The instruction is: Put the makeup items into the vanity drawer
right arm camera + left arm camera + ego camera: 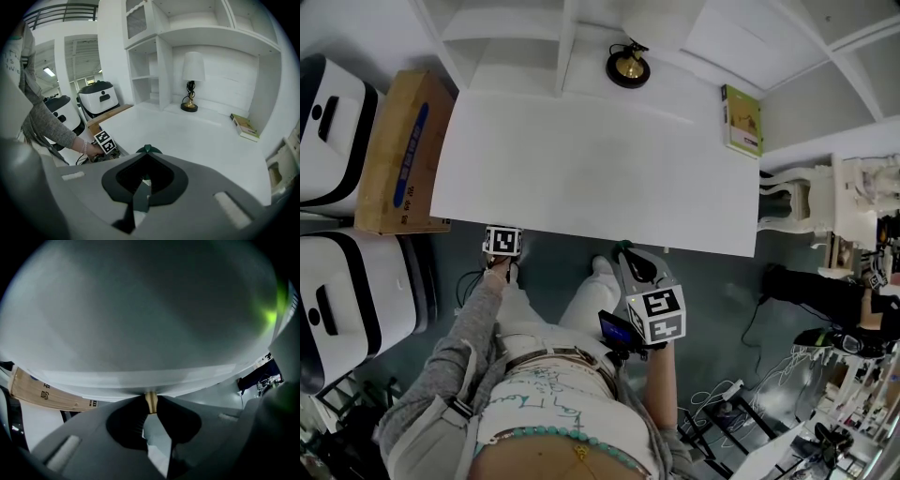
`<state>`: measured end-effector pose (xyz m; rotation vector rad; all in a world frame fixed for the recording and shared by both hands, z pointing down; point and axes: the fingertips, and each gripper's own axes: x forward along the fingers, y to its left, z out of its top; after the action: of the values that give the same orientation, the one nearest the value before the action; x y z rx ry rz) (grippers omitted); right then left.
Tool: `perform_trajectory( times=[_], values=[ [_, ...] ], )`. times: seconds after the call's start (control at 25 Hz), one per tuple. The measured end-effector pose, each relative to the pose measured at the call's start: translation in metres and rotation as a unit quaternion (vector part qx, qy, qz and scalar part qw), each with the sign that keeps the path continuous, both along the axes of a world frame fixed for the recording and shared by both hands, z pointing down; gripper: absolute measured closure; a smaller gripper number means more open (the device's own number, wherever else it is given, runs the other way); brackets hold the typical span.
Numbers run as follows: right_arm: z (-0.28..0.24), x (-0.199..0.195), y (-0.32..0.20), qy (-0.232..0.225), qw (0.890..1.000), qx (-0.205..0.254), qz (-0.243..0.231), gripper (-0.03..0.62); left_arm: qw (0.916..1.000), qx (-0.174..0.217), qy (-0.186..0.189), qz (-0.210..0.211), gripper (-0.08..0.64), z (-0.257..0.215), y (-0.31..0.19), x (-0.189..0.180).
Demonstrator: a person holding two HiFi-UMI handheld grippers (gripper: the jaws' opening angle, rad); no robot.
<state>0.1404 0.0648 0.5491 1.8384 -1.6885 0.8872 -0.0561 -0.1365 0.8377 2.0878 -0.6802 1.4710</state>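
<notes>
The white vanity top [581, 169] fills the middle of the head view. My left gripper [503, 242] is tucked at the vanity's front edge, left of centre. In the left gripper view my left gripper [151, 405] is shut on a small beige drawer knob [151, 401] under the white top. My right gripper [630, 267] hovers in front of the vanity, below its edge. It is shut on a dark green makeup item [147, 150], whose tip [624, 251] pokes out past the jaws. The drawer's inside is hidden.
A lamp [628, 66] stands at the back of the vanity top and a green book [741, 120] lies at its right edge. A cardboard box [394, 155] and white appliances [328, 131] stand to the left. A white ornate chair [806, 202] and cables are at the right.
</notes>
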Motion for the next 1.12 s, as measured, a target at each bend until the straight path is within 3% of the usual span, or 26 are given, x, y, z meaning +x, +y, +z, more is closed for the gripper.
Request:
perform_trajectory(
  times=[0.16, 1.12],
  values=[
    [0.001, -0.002, 0.0, 0.0, 1.0, -0.002, -0.004, 0.563, 0.9999, 0.013, 0.007, 0.008, 0.495, -0.002, -0.004, 0.004],
    [0.006, -0.017, -0.012, -0.008, 0.999, -0.005, -0.042, 0.563, 0.9999, 0.006, -0.008, 0.012, 0.495, -0.002, 0.021, -0.017]
  ],
)
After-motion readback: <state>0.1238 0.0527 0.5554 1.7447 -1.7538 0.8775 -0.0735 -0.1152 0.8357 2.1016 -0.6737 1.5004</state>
